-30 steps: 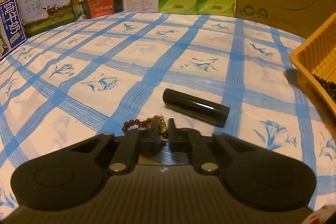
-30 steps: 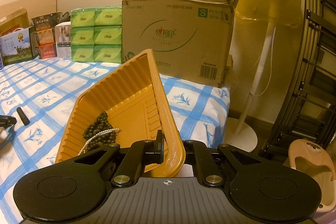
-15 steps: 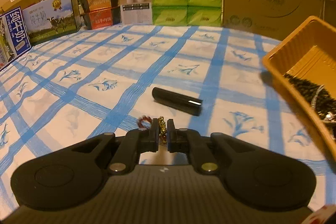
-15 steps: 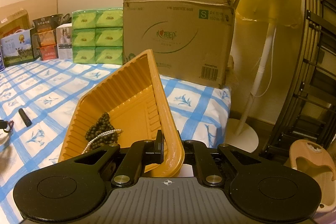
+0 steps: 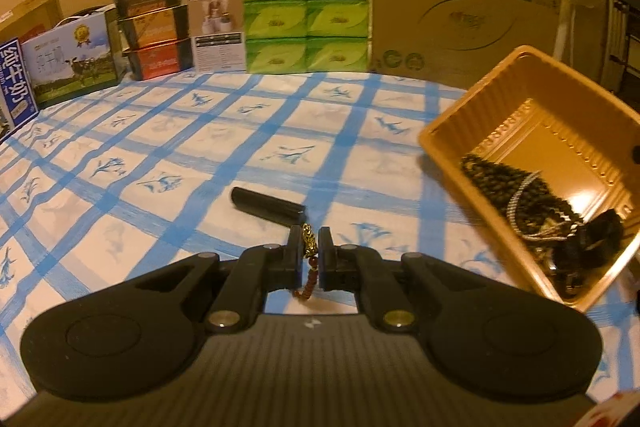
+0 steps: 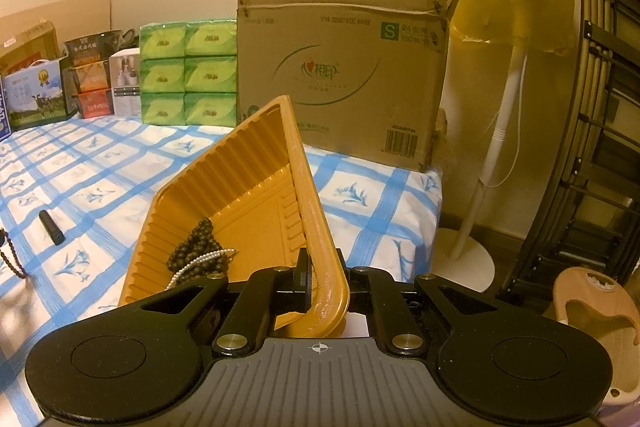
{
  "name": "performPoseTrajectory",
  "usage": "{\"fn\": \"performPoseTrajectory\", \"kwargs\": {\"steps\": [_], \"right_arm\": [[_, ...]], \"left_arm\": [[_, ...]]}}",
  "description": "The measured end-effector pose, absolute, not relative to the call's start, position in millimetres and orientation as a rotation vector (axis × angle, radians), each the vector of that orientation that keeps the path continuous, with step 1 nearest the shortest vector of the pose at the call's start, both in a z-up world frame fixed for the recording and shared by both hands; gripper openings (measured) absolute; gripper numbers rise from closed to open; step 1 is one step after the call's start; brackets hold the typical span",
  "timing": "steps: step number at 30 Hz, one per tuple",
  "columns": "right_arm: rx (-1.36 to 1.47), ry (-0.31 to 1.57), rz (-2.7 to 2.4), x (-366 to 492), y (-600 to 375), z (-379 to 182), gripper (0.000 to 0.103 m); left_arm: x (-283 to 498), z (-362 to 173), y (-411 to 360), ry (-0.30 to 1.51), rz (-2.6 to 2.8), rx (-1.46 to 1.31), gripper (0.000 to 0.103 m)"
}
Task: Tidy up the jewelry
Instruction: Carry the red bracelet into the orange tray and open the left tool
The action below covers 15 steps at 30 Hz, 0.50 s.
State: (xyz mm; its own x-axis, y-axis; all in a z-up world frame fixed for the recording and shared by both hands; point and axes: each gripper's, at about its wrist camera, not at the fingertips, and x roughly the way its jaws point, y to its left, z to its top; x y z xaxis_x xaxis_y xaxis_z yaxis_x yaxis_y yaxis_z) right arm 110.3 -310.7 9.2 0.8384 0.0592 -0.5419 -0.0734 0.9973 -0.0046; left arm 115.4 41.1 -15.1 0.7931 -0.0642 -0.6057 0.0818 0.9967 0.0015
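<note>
Left wrist view: the left gripper (image 5: 309, 259) pinches a red bead bracelet (image 5: 307, 277) by its gold charm, low centre; a narrow grip that may slip. Clear cloth lies between it and the orange tray (image 5: 452, 163) at right.

Right wrist view: the right gripper (image 6: 320, 285) clamps the tilted tray's rim (image 6: 316, 227); the table edge (image 6: 434, 187) is near, so beads could spill.

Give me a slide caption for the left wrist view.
Left gripper shut on a red bead bracelet with a gold charm, lifted above the checked cloth, orange tray of beads at right.
</note>
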Motion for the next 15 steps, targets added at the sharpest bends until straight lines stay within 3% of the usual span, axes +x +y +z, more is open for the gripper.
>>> {"fn": "performPoseTrajectory", "kwargs": {"steps": [15], "right_arm": [[-0.025, 0.573, 0.07, 110, -311, 10, 0.008]], "left_arm": [[113, -4, 11, 0.646, -0.165, 0.004, 0.006]]}}
